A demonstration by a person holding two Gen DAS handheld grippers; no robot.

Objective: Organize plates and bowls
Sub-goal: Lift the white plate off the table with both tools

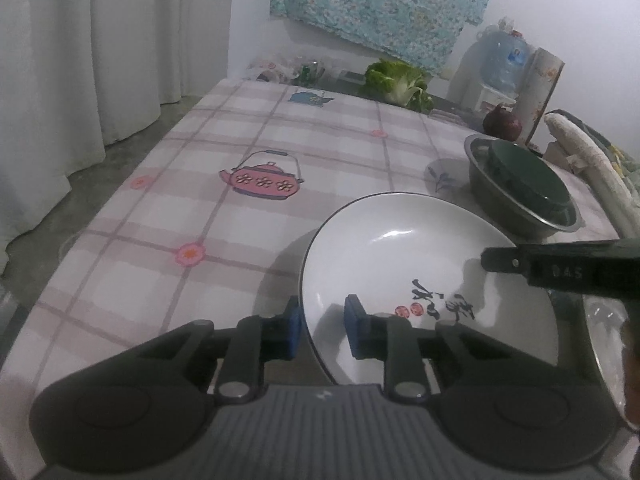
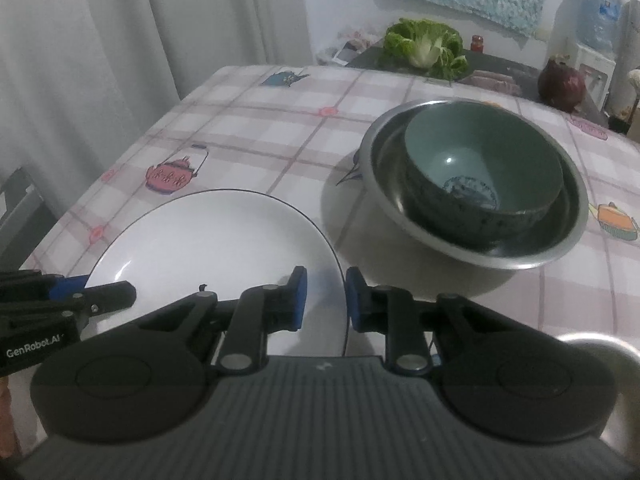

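A white plate (image 1: 404, 256) with a dark rim and black calligraphy is held between both grippers, above the tablecloth. My left gripper (image 1: 322, 320) straddles its near-left rim, one blue pad on each side. My right gripper (image 2: 326, 300) straddles the plate's (image 2: 208, 240) right rim the same way; it also shows in the left wrist view (image 1: 520, 260). My left gripper shows at the left edge of the right wrist view (image 2: 92, 292). A green ceramic bowl (image 2: 484, 168) sits inside a steel bowl (image 2: 576, 208) to the right.
The table has a pink checked cloth with teapot prints (image 1: 260, 180). A cabbage (image 2: 424, 46), a red onion (image 2: 562, 86) and a water dispenser stand at the far side. A white curtain hangs to the left. Another steel rim (image 2: 600, 344) shows near right.
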